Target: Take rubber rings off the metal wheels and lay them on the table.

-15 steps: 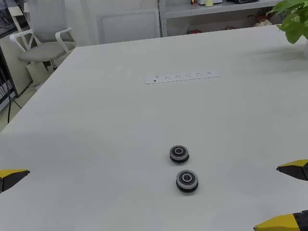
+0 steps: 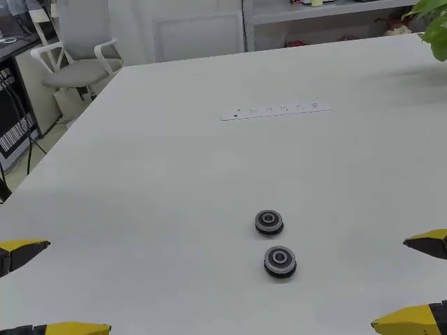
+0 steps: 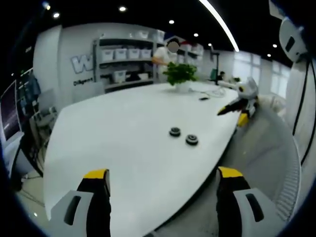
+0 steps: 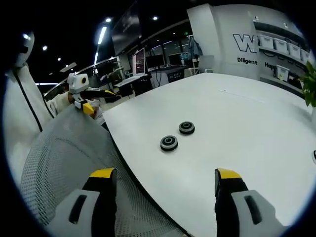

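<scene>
Two wheels are being shown lying flat on the surface (image 2: 174,174), toward its front edge. The far wheel (image 2: 269,222) and the near wheel (image 2: 280,262) are set just beside each other, not touching. A dark ring (image 2: 267,262) is being carried around the rim of each, with the metal hub showing in the middle.

The left gripper (image 2: 79,285) is being held low at the left edge of the head view, well apart from the wheels. Its jaws are being held wide and empty, and only their yellow tips are being caught there. The right gripper (image 2: 389,283) is being held at the right edge in the same way — jaws wide, nothing between them, well apart from the wheels.

In the left gripper view the left gripper (image 3: 163,174) is being pointed across the surface (image 3: 123,118). The far wheel (image 3: 175,132) and near wheel (image 3: 191,140) are being framed ahead of the spread jaws, and the right gripper (image 3: 237,106) is being seen beyond the surface's edge.

In the right gripper view the right gripper (image 4: 165,174) is being aimed likewise — the near wheel (image 4: 169,143) and far wheel (image 4: 186,128) are being framed above the open jaws, with the left gripper (image 4: 91,96) off to the left.

Further back, a socket strip (image 2: 276,110) is being shown set in the surface, a chair (image 2: 77,66) is standing at the far left corner, and the leaves of a plant (image 2: 436,28) are being caught at the top right.
</scene>
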The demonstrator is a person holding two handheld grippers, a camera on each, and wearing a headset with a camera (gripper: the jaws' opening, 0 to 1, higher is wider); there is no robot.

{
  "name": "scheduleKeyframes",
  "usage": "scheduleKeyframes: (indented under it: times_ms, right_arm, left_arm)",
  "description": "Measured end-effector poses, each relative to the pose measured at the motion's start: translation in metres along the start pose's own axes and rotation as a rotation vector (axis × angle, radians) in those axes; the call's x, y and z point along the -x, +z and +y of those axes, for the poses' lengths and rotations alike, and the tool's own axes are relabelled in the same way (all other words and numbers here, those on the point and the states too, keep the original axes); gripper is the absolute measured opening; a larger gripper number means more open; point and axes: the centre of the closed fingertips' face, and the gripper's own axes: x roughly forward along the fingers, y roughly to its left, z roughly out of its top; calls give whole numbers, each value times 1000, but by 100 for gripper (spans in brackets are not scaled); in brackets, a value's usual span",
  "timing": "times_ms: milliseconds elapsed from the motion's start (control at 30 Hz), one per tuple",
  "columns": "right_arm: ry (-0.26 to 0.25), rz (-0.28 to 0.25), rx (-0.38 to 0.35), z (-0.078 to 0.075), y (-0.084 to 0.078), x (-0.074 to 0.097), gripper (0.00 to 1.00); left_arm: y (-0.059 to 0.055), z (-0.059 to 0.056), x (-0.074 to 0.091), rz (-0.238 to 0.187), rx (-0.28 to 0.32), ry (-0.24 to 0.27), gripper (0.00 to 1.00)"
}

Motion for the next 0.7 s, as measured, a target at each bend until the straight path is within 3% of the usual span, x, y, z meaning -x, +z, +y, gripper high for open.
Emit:
scheduleKeyframes:
  times_ms: [700]
  right_arm:
    - [3,-10,-17,-7,-1,-6,77]
  left_arm:
    - [2,0,-3,1,4,5,91]
